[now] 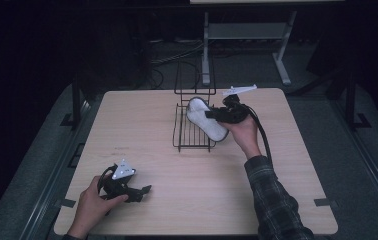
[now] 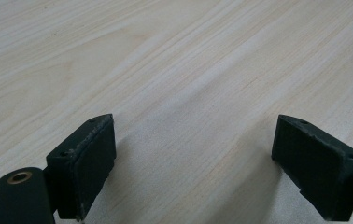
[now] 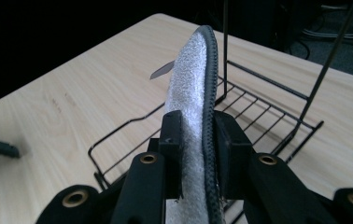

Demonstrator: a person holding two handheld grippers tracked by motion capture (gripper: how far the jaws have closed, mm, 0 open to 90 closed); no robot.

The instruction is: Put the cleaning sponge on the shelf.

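My left gripper (image 1: pixel 136 191) is lying low on the pale wood-grain table (image 1: pixel 142 125) near its front left corner, my left hand (image 1: pixel 93 205) wrapping its black body. In the left gripper view its two black padded jaws are standing wide apart with bare tabletop between them, gripping nothing.

Moving toward the middle, the black wire rack (image 1: pixel 193 131) with its tall upright back frame is sitting on the table's far half. I am holding a white fleecy slipper with a dark bound edge (image 1: pixel 204 120) over the rack's flat grid, its toe pointing toward the upright frame and its heel jutting out past the rack's right side.

On the right, my right gripper (image 1: pixel 211 114) is clamping that slipper. In the right gripper view the pads are pressing its fuzzy face and dark rim from both sides, and the slipper (image 3: pixel 194 84) is standing on edge above the rack (image 3: pixel 258 102). My right hand (image 1: pixel 242 131) is gripping the tool from below, its plaid sleeve (image 1: pixel 274 197) trailing toward the near edge.
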